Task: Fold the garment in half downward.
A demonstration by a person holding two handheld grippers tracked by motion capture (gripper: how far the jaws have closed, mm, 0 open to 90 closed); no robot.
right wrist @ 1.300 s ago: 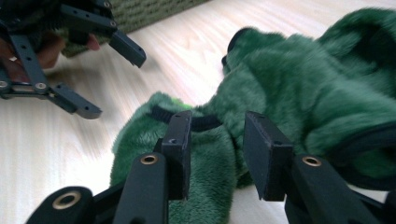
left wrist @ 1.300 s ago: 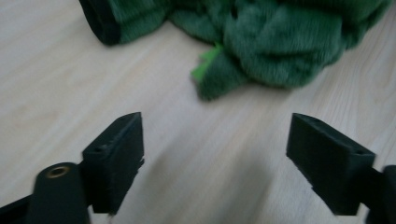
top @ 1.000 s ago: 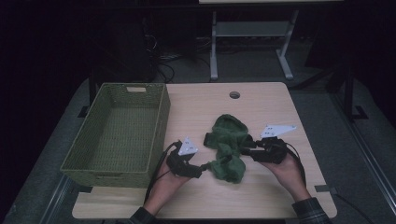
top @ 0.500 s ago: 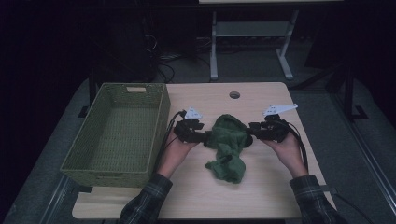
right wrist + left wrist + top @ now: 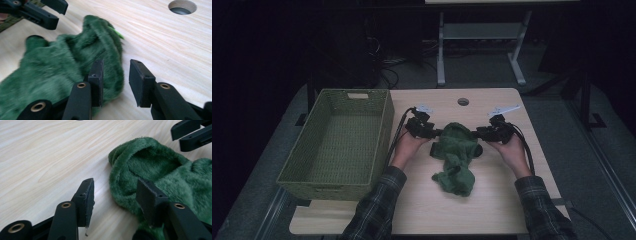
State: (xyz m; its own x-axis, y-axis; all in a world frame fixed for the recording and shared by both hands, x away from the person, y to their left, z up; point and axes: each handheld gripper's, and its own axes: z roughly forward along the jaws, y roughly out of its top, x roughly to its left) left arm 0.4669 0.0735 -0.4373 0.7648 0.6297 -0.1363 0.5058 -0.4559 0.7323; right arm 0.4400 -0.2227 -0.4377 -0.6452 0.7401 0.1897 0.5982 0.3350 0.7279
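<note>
High view: a person's forearms in plaid sleeves reach over a pale wooden table (image 5: 492, 205). A crumpled green fleece cloth (image 5: 455, 157) lies in the middle of the table, well apart from the empty green woven basket (image 5: 337, 145) at the left. The left gripper (image 5: 434, 133) meets the cloth's upper left edge, and the right gripper (image 5: 477, 134) meets its upper right edge.

Left gripper view: the jaws have just been closing, then eased a little, and now stand apart. One pad rests over the fleece (image 5: 160, 175); the other hangs above bare wood, with the cloth's edge between them — not pinched.

Right gripper view: these jaws stand apart too, one pad against the pile of the cloth (image 5: 62, 67), the other over the tabletop. The table's cable hole (image 5: 182, 6) sits beyond.

Risk, as a judgement: each gripper has only the very edge of the cloth between its jaws, so closing may catch loose pile alone — then the cloth could slip free when lifted, or rise lopsided.
</note>
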